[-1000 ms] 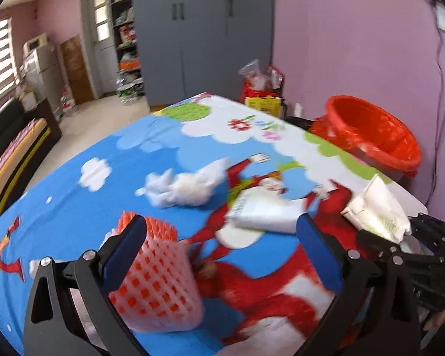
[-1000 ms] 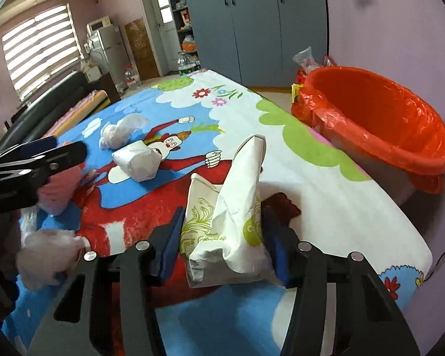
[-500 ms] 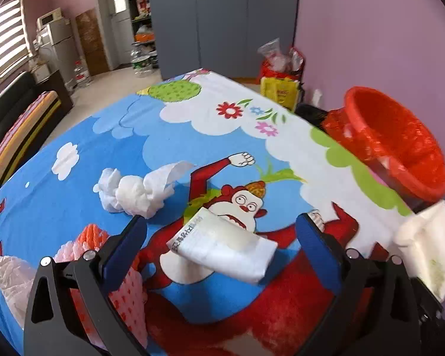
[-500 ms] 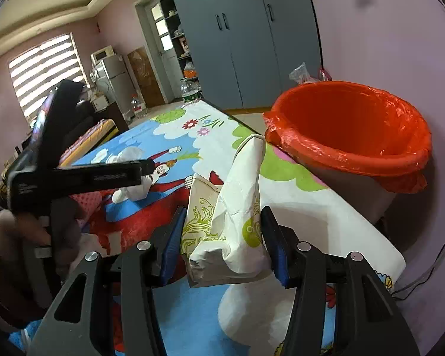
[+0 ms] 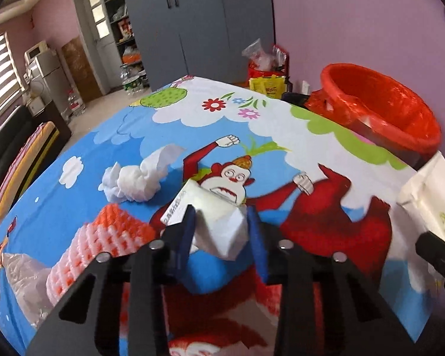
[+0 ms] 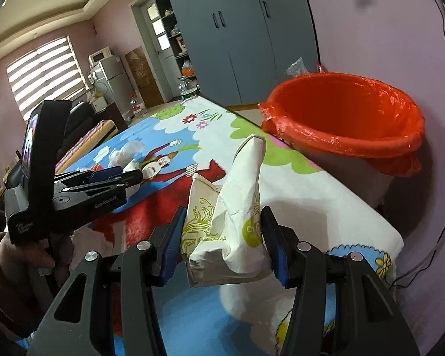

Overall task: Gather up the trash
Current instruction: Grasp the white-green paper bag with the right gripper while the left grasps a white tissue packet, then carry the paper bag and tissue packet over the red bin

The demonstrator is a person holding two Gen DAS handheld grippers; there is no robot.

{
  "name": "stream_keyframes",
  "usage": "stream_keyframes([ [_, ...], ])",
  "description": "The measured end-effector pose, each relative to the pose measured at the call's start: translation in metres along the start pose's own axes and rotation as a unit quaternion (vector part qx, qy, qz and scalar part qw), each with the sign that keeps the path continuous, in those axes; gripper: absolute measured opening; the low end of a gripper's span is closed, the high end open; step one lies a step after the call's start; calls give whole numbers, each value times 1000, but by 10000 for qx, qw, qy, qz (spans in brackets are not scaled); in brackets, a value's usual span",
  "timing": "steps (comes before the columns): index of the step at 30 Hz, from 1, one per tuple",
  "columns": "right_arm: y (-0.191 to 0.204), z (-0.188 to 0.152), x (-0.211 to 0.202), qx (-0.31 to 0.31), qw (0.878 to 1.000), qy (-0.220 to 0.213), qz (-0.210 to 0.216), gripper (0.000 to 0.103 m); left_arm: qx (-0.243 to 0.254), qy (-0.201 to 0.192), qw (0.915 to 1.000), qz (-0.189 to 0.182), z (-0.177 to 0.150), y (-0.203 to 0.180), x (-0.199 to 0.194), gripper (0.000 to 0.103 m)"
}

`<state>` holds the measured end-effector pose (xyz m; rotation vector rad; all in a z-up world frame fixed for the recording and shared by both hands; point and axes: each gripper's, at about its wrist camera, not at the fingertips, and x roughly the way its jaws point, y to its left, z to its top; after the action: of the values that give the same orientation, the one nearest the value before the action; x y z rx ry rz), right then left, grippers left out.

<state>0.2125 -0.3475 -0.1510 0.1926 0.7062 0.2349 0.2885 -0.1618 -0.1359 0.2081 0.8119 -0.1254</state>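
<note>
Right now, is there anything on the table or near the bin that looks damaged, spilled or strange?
Nothing looks spilled or broken. The crumpled tissue, pink foam net and clear plastic wrap lying loose on the table are the trash to collect. The red liner sags below the bin's rim on one side, which seems harmless.

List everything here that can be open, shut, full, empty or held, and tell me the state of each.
left gripper: shut on the white packet.
right gripper: shut on the paper bag, off the table.
red bin: lined, looks empty.
crumpled tissue: loose on the table.
foam net: loose on the table.
grey cupboard: doors shut.
</note>
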Motion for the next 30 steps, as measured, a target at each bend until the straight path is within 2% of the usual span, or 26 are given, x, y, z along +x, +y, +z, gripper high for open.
stream_keyframes([
  [4, 9, -3, -7, -67, 10000, 16, -14, 49, -51, -159, 9994, -308, -15, 11, -18, 24],
  [7, 16, -4, -14, -119, 9999, 5, -26, 49, -123, -246, 9983, -518, -26, 25, -33, 24],
  [17, 56, -11, -38, -426, 9991, -65, -14, 49, -314, -455, 9950, -835, -60, 53, -82, 23],
  [23, 79, -23, -48, -561, 9984, -19, -26, 49, -194, -854, 9927, -825, -76, 58, -121, 23],
  [30, 97, -30, -63, -640, 9979, -117, -59, 49, -219, -989, 9917, -791, -94, 64, -146, 23],
])
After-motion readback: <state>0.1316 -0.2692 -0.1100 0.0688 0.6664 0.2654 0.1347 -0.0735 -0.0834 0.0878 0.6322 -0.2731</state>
